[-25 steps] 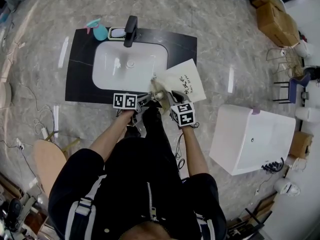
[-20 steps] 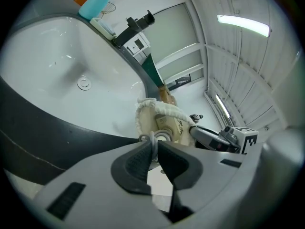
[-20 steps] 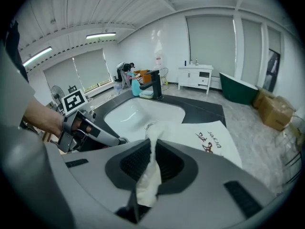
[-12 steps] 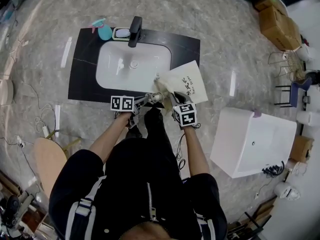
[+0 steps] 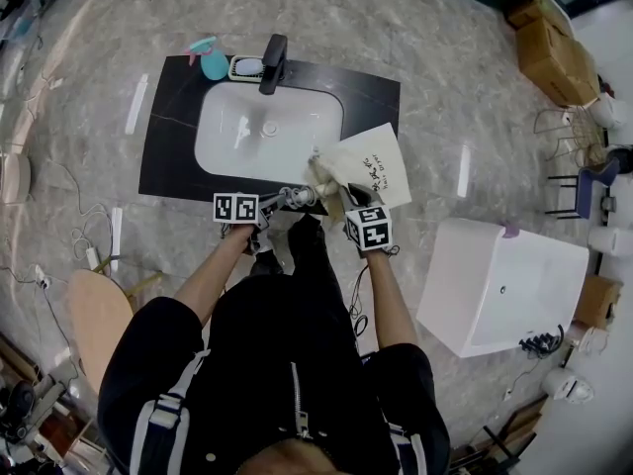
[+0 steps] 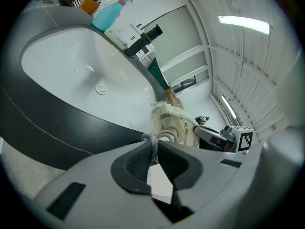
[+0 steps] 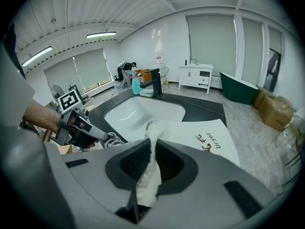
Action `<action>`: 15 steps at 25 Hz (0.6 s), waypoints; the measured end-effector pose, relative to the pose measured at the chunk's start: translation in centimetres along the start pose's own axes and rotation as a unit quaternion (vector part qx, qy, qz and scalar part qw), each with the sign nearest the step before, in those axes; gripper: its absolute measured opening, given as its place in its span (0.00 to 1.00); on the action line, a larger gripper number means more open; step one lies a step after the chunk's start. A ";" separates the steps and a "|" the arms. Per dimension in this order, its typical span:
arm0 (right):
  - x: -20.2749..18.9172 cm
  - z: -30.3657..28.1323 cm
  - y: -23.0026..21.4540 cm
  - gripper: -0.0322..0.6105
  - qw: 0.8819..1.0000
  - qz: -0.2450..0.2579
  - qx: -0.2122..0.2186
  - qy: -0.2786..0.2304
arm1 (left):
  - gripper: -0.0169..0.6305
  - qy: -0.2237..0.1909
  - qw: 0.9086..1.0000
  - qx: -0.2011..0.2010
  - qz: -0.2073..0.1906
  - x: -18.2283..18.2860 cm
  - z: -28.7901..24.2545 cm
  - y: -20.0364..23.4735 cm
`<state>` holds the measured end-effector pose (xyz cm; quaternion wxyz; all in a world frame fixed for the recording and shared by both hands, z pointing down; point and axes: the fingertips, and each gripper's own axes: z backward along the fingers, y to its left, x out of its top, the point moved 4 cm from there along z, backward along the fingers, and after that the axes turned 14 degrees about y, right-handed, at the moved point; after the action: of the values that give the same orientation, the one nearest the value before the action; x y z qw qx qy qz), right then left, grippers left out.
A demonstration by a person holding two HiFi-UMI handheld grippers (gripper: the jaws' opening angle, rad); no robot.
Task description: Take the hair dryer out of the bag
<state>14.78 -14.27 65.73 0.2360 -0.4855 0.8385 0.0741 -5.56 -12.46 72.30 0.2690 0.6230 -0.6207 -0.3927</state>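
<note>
Two grippers meet at the front edge of the black countertop (image 5: 168, 127), each with its jaws nearly together on something. Only the left gripper view shows what the left gripper (image 6: 153, 146) has. It is clamped on a loop of the grey coiled cord (image 6: 162, 136), which runs from the pads straight into the open mouth of the cream cloth bag (image 6: 159, 109). A pale hard shape sits inside that mouth, apparently the hair dryer (image 6: 174, 124), mostly covered by cloth and just beyond the left pads. The head view gives only a small bright tangle there.

The right gripper view shows the right gripper (image 7: 151, 149) pinching a bunched fold of the bag's rim between its pads. The rest of the bag lies flat on the countertop beside the white basin (image 7: 143, 113), black lettering up.

From above, the bag lies at the basin's right front corner, its mouth end between the two grippers. A black tap (image 5: 273, 62), a teal spray bottle (image 5: 210, 62) and a soap dish (image 5: 247, 67) stand behind the basin.
</note>
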 end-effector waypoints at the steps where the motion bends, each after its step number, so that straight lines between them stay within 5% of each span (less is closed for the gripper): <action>1: 0.0 0.0 0.0 0.12 1.000 0.000 0.001 0.000 | 0.11 0.001 1.000 0.005 -0.001 -0.1 0.0 0.1; 10: -0.1 -0.2 0.1 0.12 1.000 0.000 0.006 0.001 | 0.11 0.000 1.000 0.022 -0.008 -0.2 -0.1 0.6; 15: -0.2 -0.3 0.1 0.12 1.000 -0.002 0.007 -0.001 | 0.16 -0.007 0.996 0.055 -0.064 0.5 1.2 0.3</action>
<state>14.69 -14.18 66.02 0.2406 -0.4851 0.8379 0.0682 -6.76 -12.77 71.78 0.2039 0.6726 -0.6020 -0.3789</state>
